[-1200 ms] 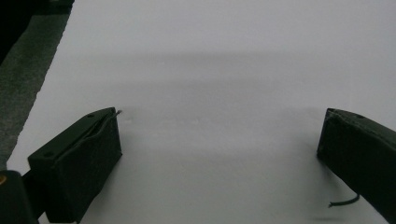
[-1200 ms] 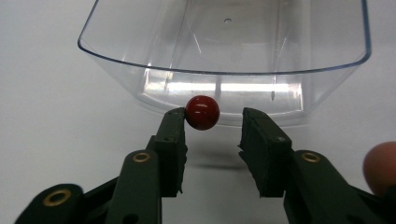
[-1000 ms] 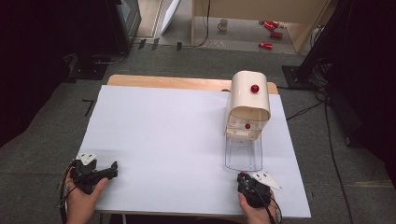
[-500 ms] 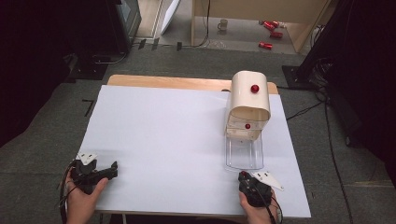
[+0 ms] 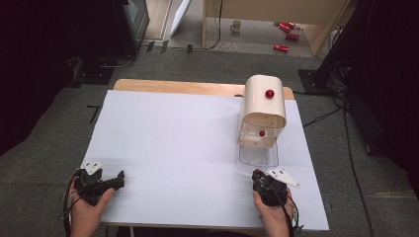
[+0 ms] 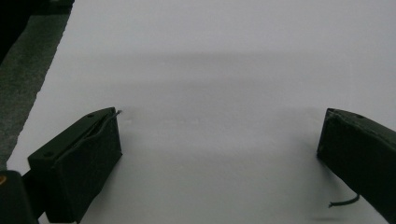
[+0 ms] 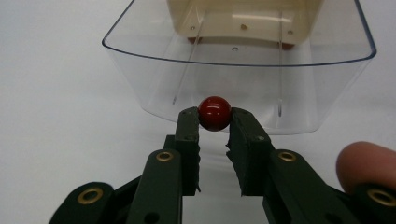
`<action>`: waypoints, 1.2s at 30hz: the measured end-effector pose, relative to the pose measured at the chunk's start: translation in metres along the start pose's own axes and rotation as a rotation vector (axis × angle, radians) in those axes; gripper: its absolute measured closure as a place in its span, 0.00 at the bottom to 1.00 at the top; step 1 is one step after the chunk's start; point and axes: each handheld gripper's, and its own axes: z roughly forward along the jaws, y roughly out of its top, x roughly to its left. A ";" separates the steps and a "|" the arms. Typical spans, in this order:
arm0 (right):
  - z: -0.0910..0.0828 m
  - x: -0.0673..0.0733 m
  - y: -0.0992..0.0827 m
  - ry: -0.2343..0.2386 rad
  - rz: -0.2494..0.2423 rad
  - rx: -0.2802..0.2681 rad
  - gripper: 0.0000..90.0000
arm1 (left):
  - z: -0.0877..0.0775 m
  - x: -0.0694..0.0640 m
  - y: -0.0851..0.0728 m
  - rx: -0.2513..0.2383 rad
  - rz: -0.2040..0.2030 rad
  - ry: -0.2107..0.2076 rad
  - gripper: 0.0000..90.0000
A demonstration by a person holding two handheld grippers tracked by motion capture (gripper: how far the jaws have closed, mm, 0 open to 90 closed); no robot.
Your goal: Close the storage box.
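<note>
On the table (image 5: 163,148), a broad, smooth sheet of matte white covers nearly the whole top, with a strip of pale wood showing along the far edge. Toward the far right stands one cream cabinet (image 5: 264,106), glossy plastic with a rounded top, holding two drawers: the upper one shut, its front carrying a round red knob (image 5: 270,93), and a clear drawer (image 5: 258,154) pulled out toward the person, see-through with curved corners and a thin rim. A second small red knob (image 5: 262,133) shows on the cabinet front just above it. Two black grippers sit at the near edge, one in each hand. The right gripper (image 7: 215,121), in its own view, pinches a shiny red ball knob (image 7: 215,113) on the clear drawer's front wall between ridged pads. The left gripper (image 6: 219,140) rests well apart at the near left corner, its two blocky jaws spread wide over bare white.
</note>
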 end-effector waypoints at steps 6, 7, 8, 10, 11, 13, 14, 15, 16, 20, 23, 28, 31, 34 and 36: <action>0.015 0.000 0.017 -0.016 -0.013 -0.003 0.83 | 0.000 0.000 0.000 0.000 0.000 0.000 0.00; 0.019 0.000 0.020 -0.020 -0.012 -0.002 0.83 | 0.000 0.000 0.000 0.000 0.000 0.000 0.00; 0.021 0.000 0.021 -0.022 -0.010 -0.002 0.83 | 0.000 0.000 0.000 0.000 0.000 0.000 0.00; 0.028 -0.001 0.026 -0.028 -0.009 -0.002 0.83 | 0.000 0.000 0.000 0.000 0.000 0.000 0.00; 0.030 -0.002 0.027 -0.030 -0.006 0.000 0.83 | 0.000 0.000 0.000 0.000 -0.001 0.000 0.00; 0.036 -0.004 0.031 -0.030 0.000 0.003 0.83 | 0.000 0.000 0.000 0.000 -0.001 0.000 0.00; 0.038 -0.005 0.032 -0.028 -0.001 0.003 0.83 | 0.000 0.000 0.000 0.000 -0.001 0.000 0.00; 0.039 -0.006 0.033 -0.029 0.000 0.004 0.83 | 0.000 0.000 0.000 0.000 -0.001 -0.001 0.00; 0.041 -0.006 0.034 -0.030 0.002 0.008 0.83 | 0.000 0.000 0.000 0.000 -0.001 -0.001 0.00; 0.046 -0.006 0.038 -0.034 -0.001 0.014 0.83 | 0.000 0.000 0.000 0.000 -0.001 -0.001 0.00; 0.049 -0.007 0.043 -0.037 -0.003 0.014 0.83 | 0.000 0.000 0.000 0.000 -0.001 -0.001 0.00; 0.055 -0.008 0.048 -0.044 -0.004 0.015 0.83 | 0.000 0.000 0.000 0.000 -0.001 -0.001 0.00; 0.059 -0.009 0.051 -0.044 -0.009 0.012 0.83 | 0.000 0.000 0.000 0.000 -0.001 -0.001 0.00; 0.061 -0.010 0.053 -0.044 -0.003 0.015 0.83 | 0.000 0.000 0.000 0.000 -0.001 -0.001 0.00; 0.062 -0.010 0.055 -0.045 -0.001 0.013 0.83 | 0.000 0.000 0.000 0.000 -0.001 -0.001 0.00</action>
